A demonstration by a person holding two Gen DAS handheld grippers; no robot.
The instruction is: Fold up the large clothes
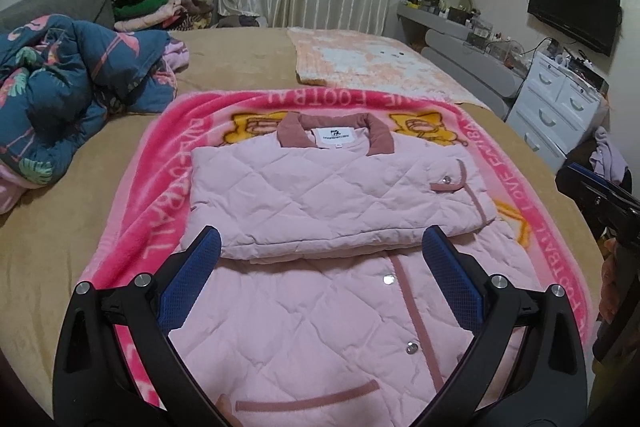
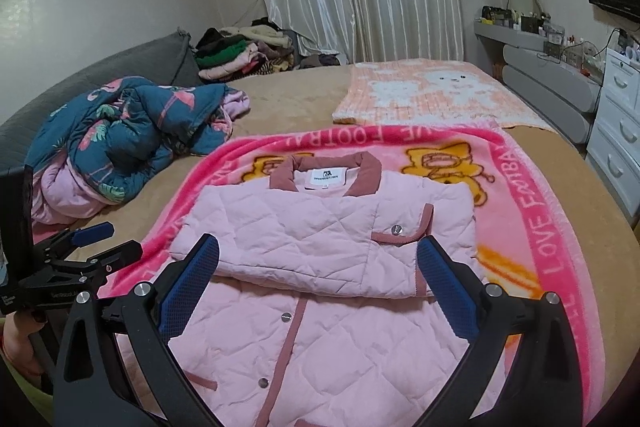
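Pink quilted jacket, one, lies on one pink blanket; I see both tongs, left and right, gaping empty, framing its folded edge mid-frame.

The pink jacket's hem runs off the bottom edge, and its collar label is too small to read.

left gripper: black curved arms carrying blue textured pads, silver round screws showing | right gripper: showing the same black frame, blue pads, silver screws | lower-left, right view: small white lettering showing on black body
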